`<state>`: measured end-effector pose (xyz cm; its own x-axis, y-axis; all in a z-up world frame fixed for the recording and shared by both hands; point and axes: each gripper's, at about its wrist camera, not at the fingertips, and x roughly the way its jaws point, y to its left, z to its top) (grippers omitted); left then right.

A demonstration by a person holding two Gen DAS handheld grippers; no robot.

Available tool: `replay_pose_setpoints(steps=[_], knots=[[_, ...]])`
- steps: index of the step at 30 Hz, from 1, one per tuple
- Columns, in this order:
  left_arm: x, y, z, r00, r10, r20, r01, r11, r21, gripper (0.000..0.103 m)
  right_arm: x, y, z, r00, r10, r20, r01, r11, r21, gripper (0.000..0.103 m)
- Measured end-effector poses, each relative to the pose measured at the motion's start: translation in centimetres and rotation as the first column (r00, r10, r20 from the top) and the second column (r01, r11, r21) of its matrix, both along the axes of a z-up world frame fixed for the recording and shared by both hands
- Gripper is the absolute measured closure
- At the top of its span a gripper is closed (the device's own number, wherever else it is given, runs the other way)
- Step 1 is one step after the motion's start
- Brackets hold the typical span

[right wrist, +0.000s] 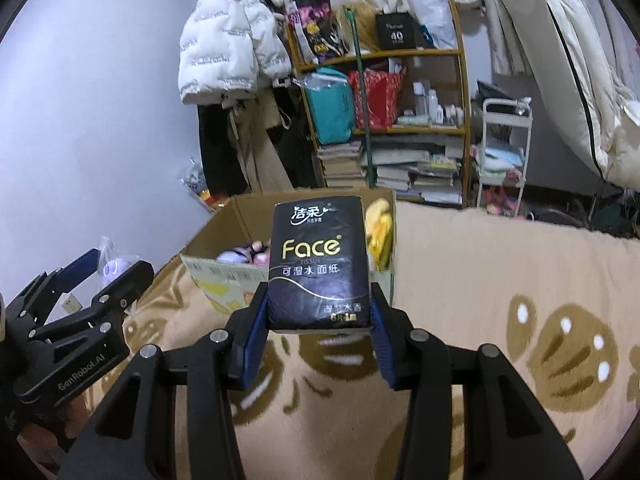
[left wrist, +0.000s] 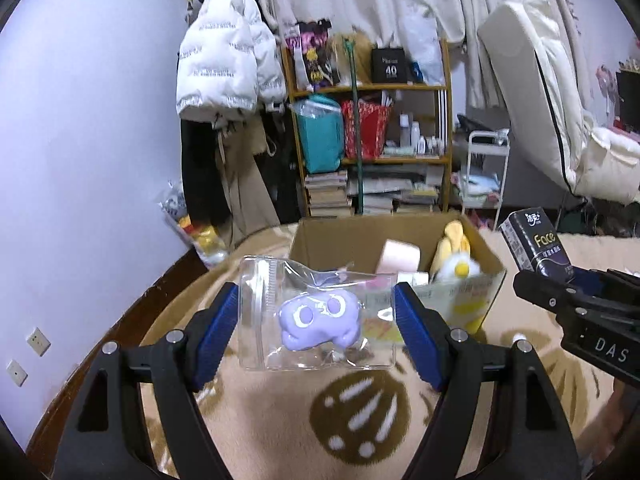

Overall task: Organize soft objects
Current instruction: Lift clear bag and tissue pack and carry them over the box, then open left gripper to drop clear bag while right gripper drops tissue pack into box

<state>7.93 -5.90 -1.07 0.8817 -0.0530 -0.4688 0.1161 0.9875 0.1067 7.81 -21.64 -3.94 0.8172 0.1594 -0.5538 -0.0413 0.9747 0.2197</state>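
My left gripper (left wrist: pixel 316 320) is shut on a clear plastic pouch (left wrist: pixel 264 320) holding a purple plush toy (left wrist: pixel 320 322), lifted above the bed just before the cardboard box (left wrist: pixel 460 300). My right gripper (right wrist: pixel 320 320) is shut on a black Face tissue pack (right wrist: pixel 318 264), held upright in front of the same box (right wrist: pixel 216 280); it also shows in the left wrist view (left wrist: pixel 536 246). The box holds a yellow plush (left wrist: pixel 452 248), a pink roll (left wrist: pixel 398 258) and other soft toys. The left gripper appears at the left of the right wrist view (right wrist: pixel 100 276).
A beige blanket with brown paw prints (right wrist: pixel 500 280) covers the bed. Beyond it stand a wooden shelf (left wrist: pixel 372 160) with books and bags, a hanging white jacket (left wrist: pixel 224 60), a white cart (left wrist: pixel 486 172) and a folded mattress (left wrist: pixel 536 92). A blue-grey wall lies left.
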Motion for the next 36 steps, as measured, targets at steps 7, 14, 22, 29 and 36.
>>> replay_pose_setpoints(steps=[7, 14, 22, 29, 36], knots=[[2.1, -0.5, 1.3, 0.999, -0.005, 0.032, 0.005, 1.0, -0.009, 0.027, 1.9, -0.3, 1.8, 0.999, 0.008, 0.044, -0.008, 1.0, -0.018, 0.054], [5.0, -0.2, 2.0, 0.998, 0.004, 0.06, -0.005, 1.0, 0.016, 0.027, 4.4, -0.5, 2.4, 0.998, 0.015, 0.061, -0.013, 0.999, -0.035, 0.054], [8.5, -0.5, 1.0, 0.999, 0.013, 0.05, -0.014, 0.999, 0.03, 0.026, 7.3, -1.0, 1.6, 0.999, 0.02, 0.042, -0.019, 0.999, -0.029, 0.054], [10.4, -1.1, -1.2, 1.0, -0.006, -0.001, 0.006, 1.0, 0.021, 0.026, 9.1, -1.6, -0.2, 1.0, 0.004, 0.01, -0.004, 1.0, 0.005, 0.054], [12.2, -1.3, -2.9, 0.998, -0.006, -0.064, 0.006, 1.0, -0.006, 0.026, 10.2, -2.4, -2.1, 0.999, -0.016, -0.049, 0.017, 1.0, 0.026, 0.054]])
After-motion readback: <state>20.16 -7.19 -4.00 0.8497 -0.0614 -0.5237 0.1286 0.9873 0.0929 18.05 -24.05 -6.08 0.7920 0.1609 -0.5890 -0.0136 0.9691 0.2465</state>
